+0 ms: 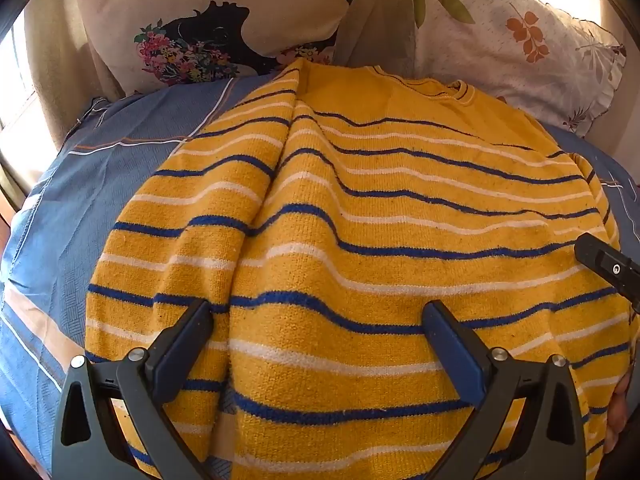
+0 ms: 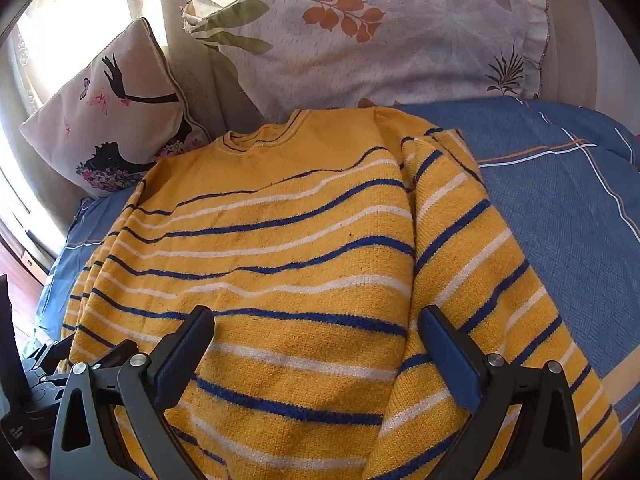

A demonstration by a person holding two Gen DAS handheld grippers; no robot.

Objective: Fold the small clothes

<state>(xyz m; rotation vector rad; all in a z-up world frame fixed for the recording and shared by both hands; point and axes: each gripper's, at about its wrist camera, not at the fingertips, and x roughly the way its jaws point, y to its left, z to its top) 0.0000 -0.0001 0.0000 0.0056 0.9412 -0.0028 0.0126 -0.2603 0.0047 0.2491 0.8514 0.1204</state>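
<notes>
I see yellow striped sweater (image 1: pixel 380 208) spread flat on blue bedspread (image 1: pixel 80 208), collar toward leaf-print pillow (image 2: pixel 380 40) and silhouette cushion (image 2: pixel 108 112). Left gripper (image 1: pixel 318 316) hovers over hem area, jaws wide apart, gripping nothing. Right gripper (image 2: pixel 316 320) likewise spread wide, empty, above lower body of sweater. Near hem cut off by both frames. Sleeves lie alongside body; cuffs hidden. Contact between fingertips and knit: cannot tell.

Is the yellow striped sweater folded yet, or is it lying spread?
Spread: the sweater lies flat, neckline showing, both sleeves alongside.
</notes>
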